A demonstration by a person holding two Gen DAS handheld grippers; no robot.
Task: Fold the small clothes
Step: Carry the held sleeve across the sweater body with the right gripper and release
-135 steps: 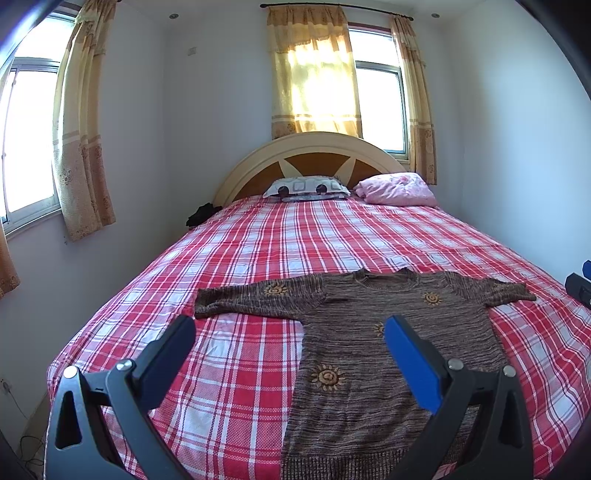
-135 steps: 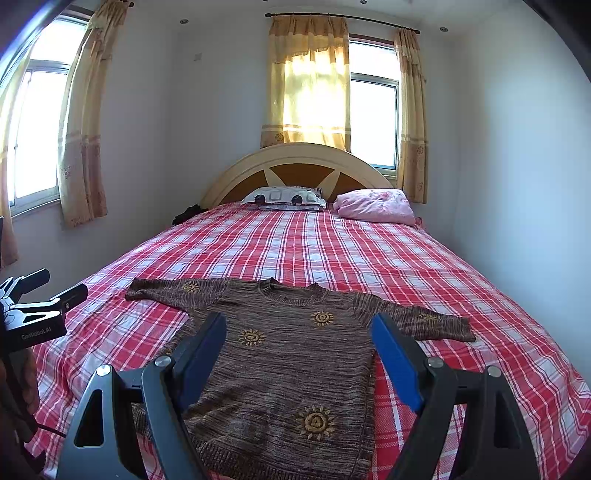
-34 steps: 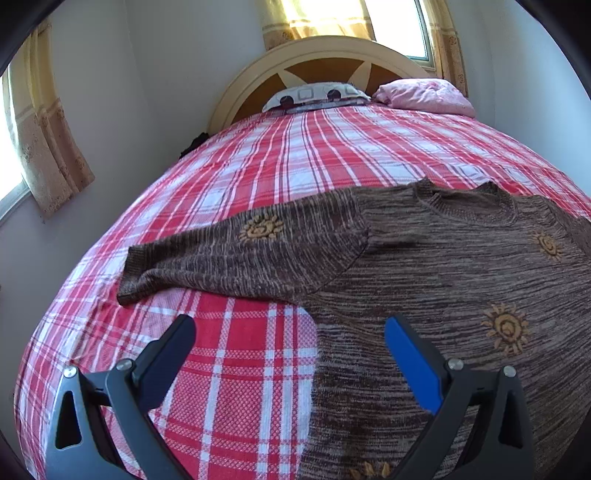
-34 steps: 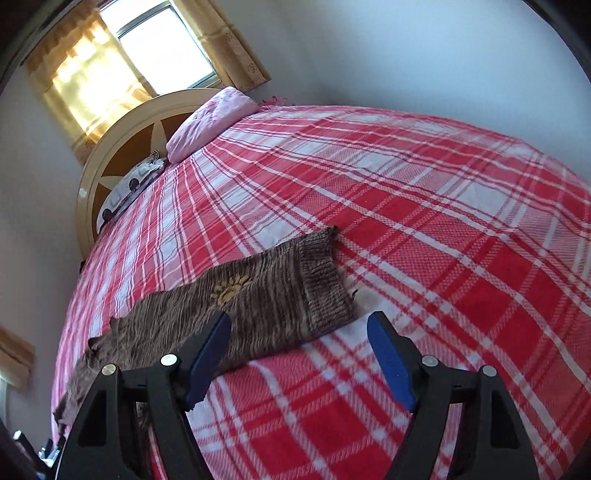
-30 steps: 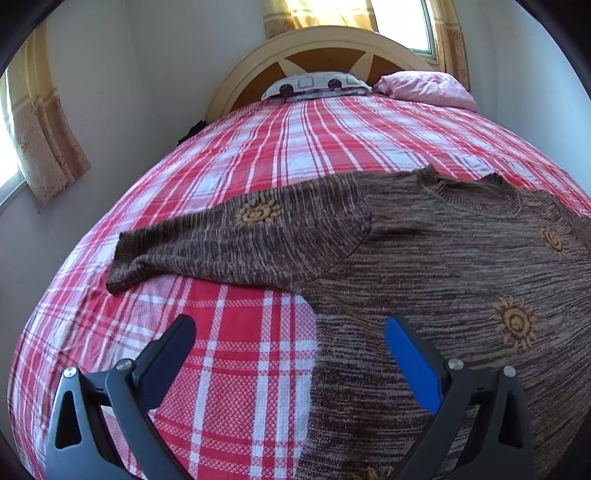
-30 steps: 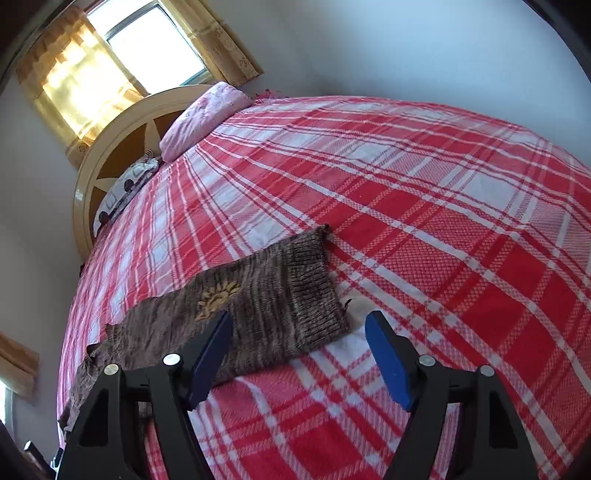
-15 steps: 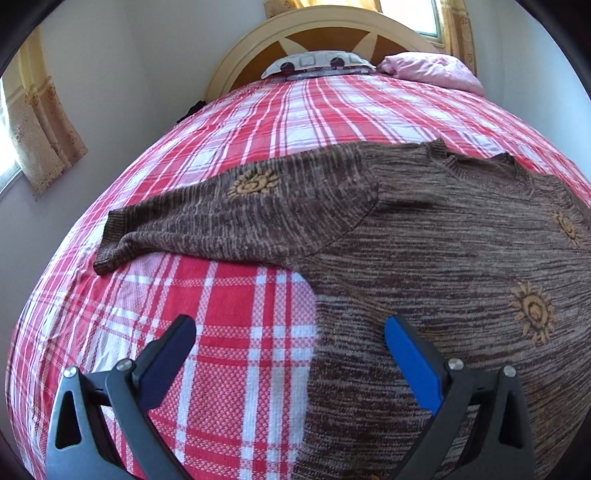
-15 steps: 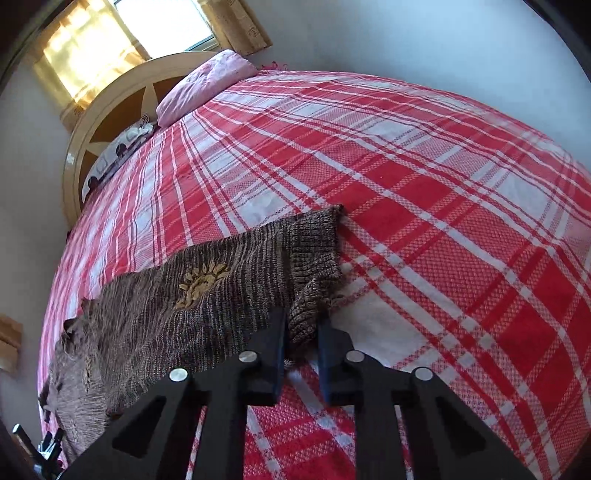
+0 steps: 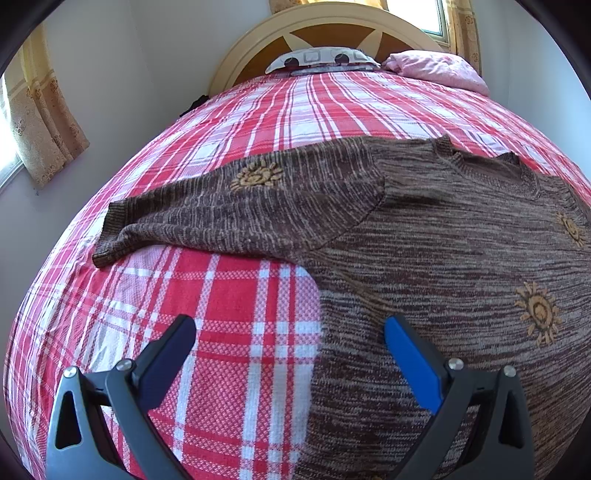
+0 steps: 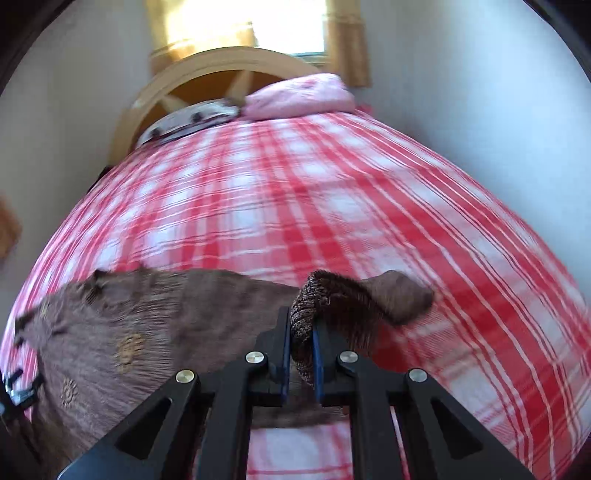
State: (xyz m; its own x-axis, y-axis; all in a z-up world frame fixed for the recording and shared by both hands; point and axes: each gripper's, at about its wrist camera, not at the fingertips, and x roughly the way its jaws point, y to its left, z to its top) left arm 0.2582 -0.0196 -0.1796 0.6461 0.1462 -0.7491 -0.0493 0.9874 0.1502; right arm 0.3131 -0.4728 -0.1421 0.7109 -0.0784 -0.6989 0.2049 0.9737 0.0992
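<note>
A brown knit sweater (image 9: pixel 443 258) with gold sun motifs lies flat on the red plaid bed. Its left sleeve (image 9: pixel 229 206) stretches out to the left. My left gripper (image 9: pixel 288 343) is open and empty, low over the sweater's left side edge below the armpit. In the right wrist view my right gripper (image 10: pixel 301 332) is shut on the ribbed cuff (image 10: pixel 310 306) of the right sleeve and holds it lifted off the bed, the sleeve bending back toward the sweater body (image 10: pixel 147 325). That view is blurred by motion.
The red and white plaid bedspread (image 9: pixel 295 110) covers the whole bed. A patterned pillow (image 9: pixel 321 59) and a pink pillow (image 9: pixel 436 70) lie at the wooden headboard (image 9: pixel 332 29). White walls stand close on both sides. Curtains (image 9: pixel 44 122) hang at left.
My right gripper closed on the right sleeve's cuff and has lifted it, swinging toward the sweater body. My left gripper came lower and closer to the sweater, still open.
</note>
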